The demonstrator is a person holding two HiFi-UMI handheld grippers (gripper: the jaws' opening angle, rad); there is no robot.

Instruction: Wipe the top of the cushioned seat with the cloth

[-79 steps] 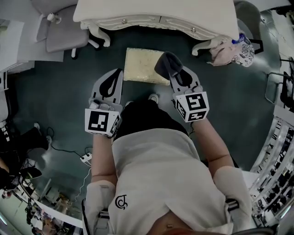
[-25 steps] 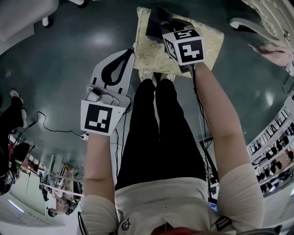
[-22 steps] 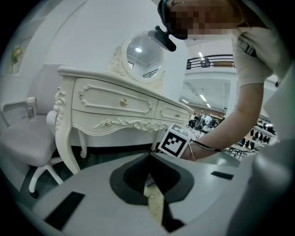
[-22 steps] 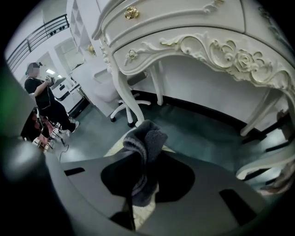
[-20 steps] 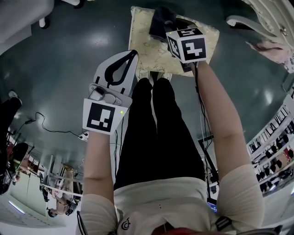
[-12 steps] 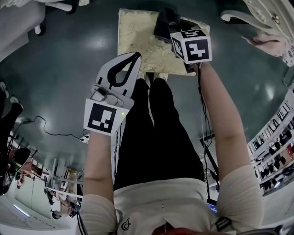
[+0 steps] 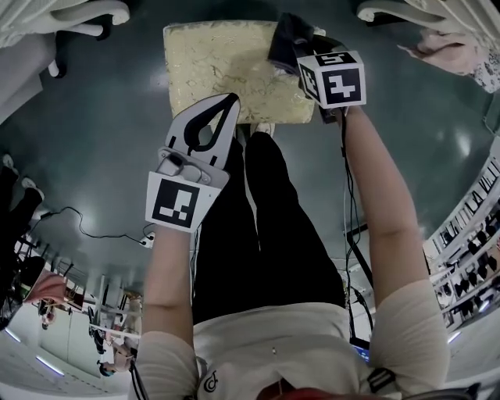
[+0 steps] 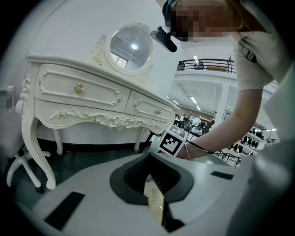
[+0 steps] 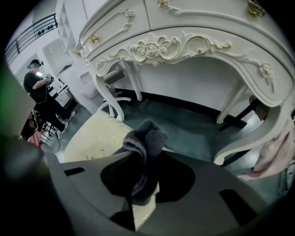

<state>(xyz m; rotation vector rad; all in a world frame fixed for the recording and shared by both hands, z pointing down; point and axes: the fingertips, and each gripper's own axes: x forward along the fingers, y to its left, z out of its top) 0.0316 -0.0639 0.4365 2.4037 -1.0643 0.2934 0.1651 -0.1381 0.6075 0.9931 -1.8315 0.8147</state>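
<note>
The cushioned seat (image 7: 223, 66) is a cream, patterned square pad low on the dark floor; it also shows in the right gripper view (image 9: 94, 136). My right gripper (image 7: 295, 48) is shut on a dark grey cloth (image 7: 286, 35), which bunches up between the jaws (image 9: 143, 147). The cloth rests at the seat's far right part. My left gripper (image 7: 231, 100) is shut and holds nothing, hovering over the seat's near edge. In the left gripper view a strip of the seat (image 8: 154, 203) shows under the left gripper (image 8: 149, 159).
A white carved dressing table (image 9: 193, 32) with a round mirror (image 8: 130, 48) stands just beyond the seat. One table leg (image 7: 391, 9) and a pink fabric bundle (image 7: 461, 55) lie to the right. A chair base (image 7: 78, 16) is at far left. A person's shoes (image 7: 264, 128) touch the seat's near edge.
My right gripper has dragged the cloth rightward across the seat's far side. The left gripper has stayed by the near edge. The head has leaned further over the seat.
</note>
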